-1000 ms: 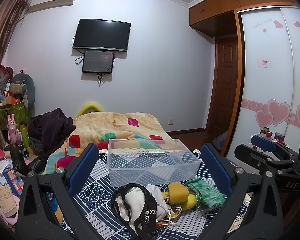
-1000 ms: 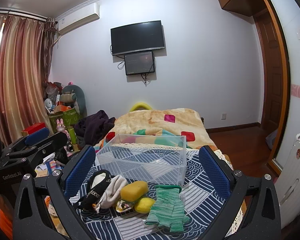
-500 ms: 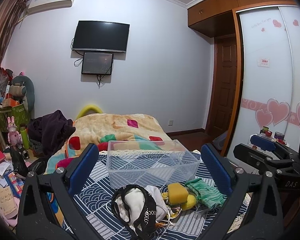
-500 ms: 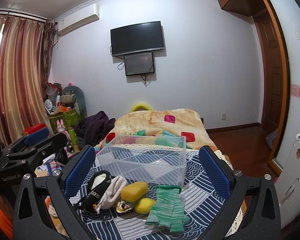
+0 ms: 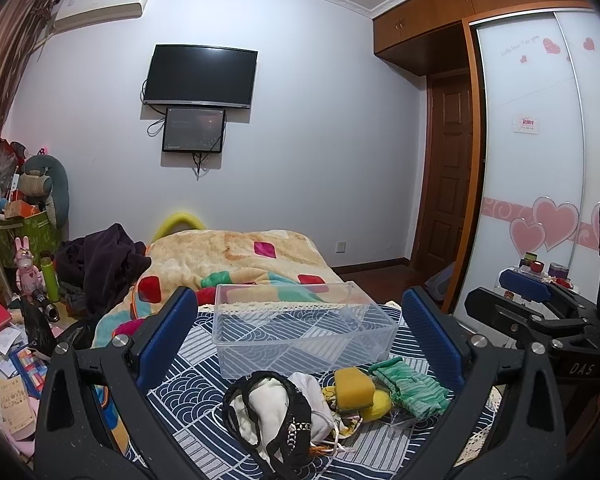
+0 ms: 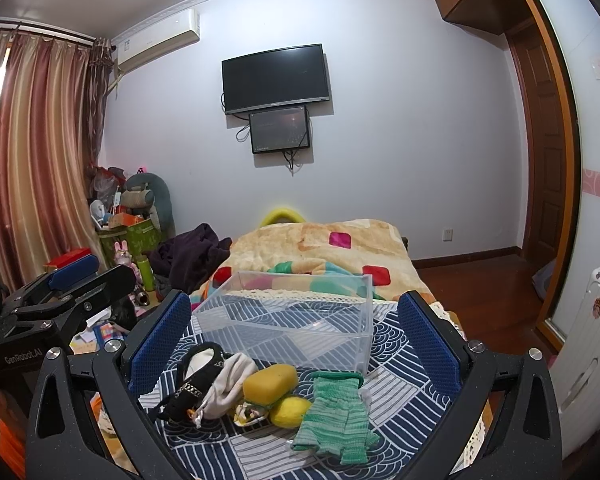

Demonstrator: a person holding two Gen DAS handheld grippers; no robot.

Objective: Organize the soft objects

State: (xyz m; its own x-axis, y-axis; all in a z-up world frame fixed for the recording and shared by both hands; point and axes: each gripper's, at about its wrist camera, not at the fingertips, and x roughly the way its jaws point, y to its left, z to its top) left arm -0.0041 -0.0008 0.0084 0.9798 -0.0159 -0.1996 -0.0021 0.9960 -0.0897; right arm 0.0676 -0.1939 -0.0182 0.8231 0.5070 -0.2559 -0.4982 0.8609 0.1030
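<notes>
Left wrist view: the left gripper (image 5: 300, 336) stands with its blue pads spread wide and nothing between them; the soft objects lie ahead and below, between the fingers, in a row across the near edge of the patterned cloth (image 5: 204, 436); from left to right, a black-and-white fabric bundle (image 5: 278, 412), a yellow sponge (image 5: 354, 384) touching a yellow ball (image 5: 382, 402), and a green knitted piece (image 5: 414, 384); the clear plastic bin (image 5: 300, 326), holding nothing visible, sits just behind them, long axis running left to right; the bundle lies nearest this gripper's centre line, so by judgement it is the left hand's natural first pick; the right gripper (image 5: 540, 312) shows at the right margin.

Right wrist view: the right gripper (image 6: 296, 336) is likewise spread wide and holds nothing; the green knitted piece (image 6: 334, 416) lies closest below it, long axis pointing roughly away from the camera toward the clear plastic bin (image 6: 288, 326); the yellow sponge (image 6: 270, 382), yellow ball (image 6: 290, 412) and black-and-white fabric bundle (image 6: 204, 380) trail off to the left; the left gripper (image 6: 60, 292) shows at the left margin.

Setting: the patterned cloth (image 6: 396, 392) covers a flat surface at the foot of a bed with an orange blanket (image 6: 324, 244); a wall-mounted television (image 6: 276, 78) faces both cameras.
</notes>
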